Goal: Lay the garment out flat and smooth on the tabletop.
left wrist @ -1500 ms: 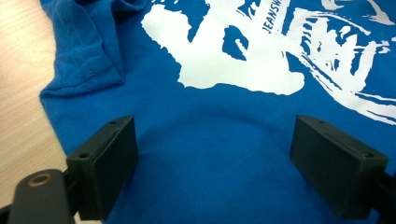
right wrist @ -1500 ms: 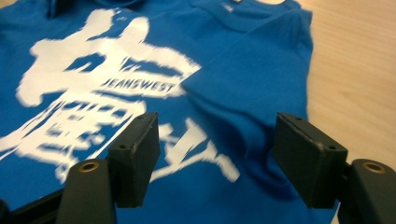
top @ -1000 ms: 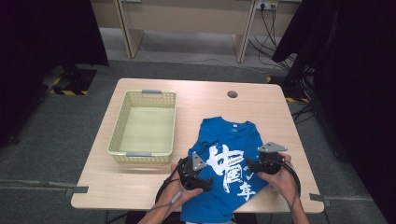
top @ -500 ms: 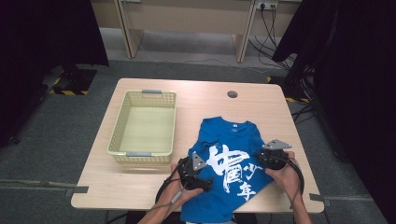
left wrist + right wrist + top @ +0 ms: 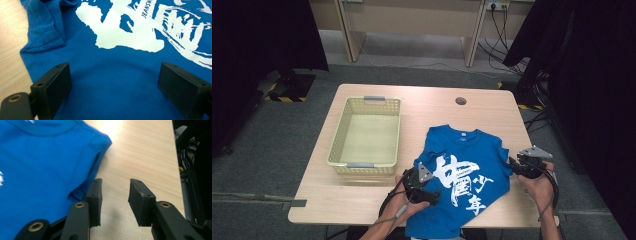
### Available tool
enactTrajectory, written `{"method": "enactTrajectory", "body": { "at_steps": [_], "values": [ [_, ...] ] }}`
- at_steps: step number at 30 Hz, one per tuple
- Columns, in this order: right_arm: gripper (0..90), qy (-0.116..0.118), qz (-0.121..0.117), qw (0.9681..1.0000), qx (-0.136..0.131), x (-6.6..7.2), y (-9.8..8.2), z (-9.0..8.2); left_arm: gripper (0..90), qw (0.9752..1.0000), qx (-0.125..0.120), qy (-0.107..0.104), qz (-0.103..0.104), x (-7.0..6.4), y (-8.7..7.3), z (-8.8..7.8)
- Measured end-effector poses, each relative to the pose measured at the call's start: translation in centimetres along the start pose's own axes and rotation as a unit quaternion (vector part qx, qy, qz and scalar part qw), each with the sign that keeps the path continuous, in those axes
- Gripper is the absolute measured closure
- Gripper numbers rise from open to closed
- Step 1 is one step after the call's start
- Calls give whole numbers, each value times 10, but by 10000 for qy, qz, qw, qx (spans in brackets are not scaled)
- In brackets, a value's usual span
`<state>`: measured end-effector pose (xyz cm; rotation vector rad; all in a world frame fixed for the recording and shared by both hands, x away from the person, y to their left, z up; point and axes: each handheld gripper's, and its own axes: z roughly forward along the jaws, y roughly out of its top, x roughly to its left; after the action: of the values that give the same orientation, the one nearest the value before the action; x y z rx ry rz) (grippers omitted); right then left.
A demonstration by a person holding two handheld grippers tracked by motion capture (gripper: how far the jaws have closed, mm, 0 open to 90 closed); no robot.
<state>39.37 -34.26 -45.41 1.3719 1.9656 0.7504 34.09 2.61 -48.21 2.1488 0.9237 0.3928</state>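
The left gripper (image 5: 428, 196) held its jaws wide over the blue T-shirt (image 5: 464, 172), nothing pinched, at about 7 o'clock of the white print (image 5: 462, 182). The shirt lay flat on the table (image 5: 362, 200), at 3 o'clock of the empty basket (image 5: 365, 165). The right gripper (image 5: 512, 164) had slid off the shirt to bare wood at its 3 o'clock edge; its jaws, narrow, had just been opening again with nothing between them. Likely it had let go of the sleeve (image 5: 100, 142) and would need to regrip.
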Motion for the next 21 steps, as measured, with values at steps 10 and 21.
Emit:
{"method": "enactTrajectory", "body": {
  "at_steps": [10,21],
  "values": [
    [500,353,-123,9986,-366,25,17,-18,104,10000,1,0,-3,0,0,0],
    [503,636,-610,9961,53,58,18,5,104,10000,0,5,-8,0,0,0]
  ]
}}
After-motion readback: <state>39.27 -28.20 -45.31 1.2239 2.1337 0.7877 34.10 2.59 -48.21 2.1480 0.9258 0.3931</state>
